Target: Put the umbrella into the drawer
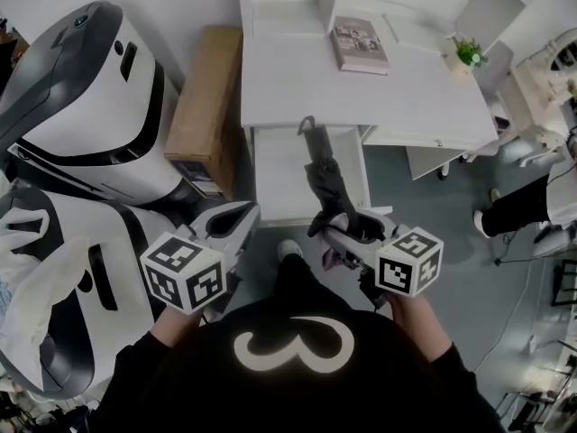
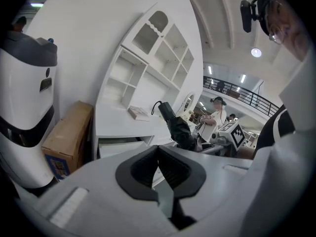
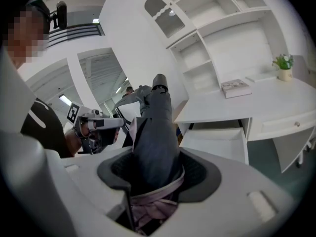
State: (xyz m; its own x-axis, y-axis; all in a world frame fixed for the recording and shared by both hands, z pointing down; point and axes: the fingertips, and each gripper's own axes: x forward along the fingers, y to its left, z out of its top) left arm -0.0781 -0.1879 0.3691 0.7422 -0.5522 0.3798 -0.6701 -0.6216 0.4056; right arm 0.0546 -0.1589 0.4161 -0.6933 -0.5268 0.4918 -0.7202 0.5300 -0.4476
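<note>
A folded dark grey umbrella (image 1: 323, 183) is clamped in my right gripper (image 1: 347, 233), which is shut on its lower end. It points away from me, and its handle with a loop (image 1: 306, 126) reaches toward the desk. In the right gripper view the umbrella (image 3: 155, 132) fills the space between the jaws of the right gripper (image 3: 153, 174). The white drawer (image 1: 288, 183) stands pulled out under the white desk (image 1: 397, 88), and the umbrella hangs over it. My left gripper (image 1: 225, 228) is to the left of the drawer. In its own view the left gripper (image 2: 159, 154) has its pads meeting, with nothing held.
A brown cardboard box (image 1: 206, 97) stands left of the desk, beside a big white-and-black machine (image 1: 81, 106). A book (image 1: 359, 45) and a small potted plant (image 1: 467, 54) sit on the desk. White shelves (image 3: 222, 38) rise behind. Other people (image 2: 213, 117) stand further off.
</note>
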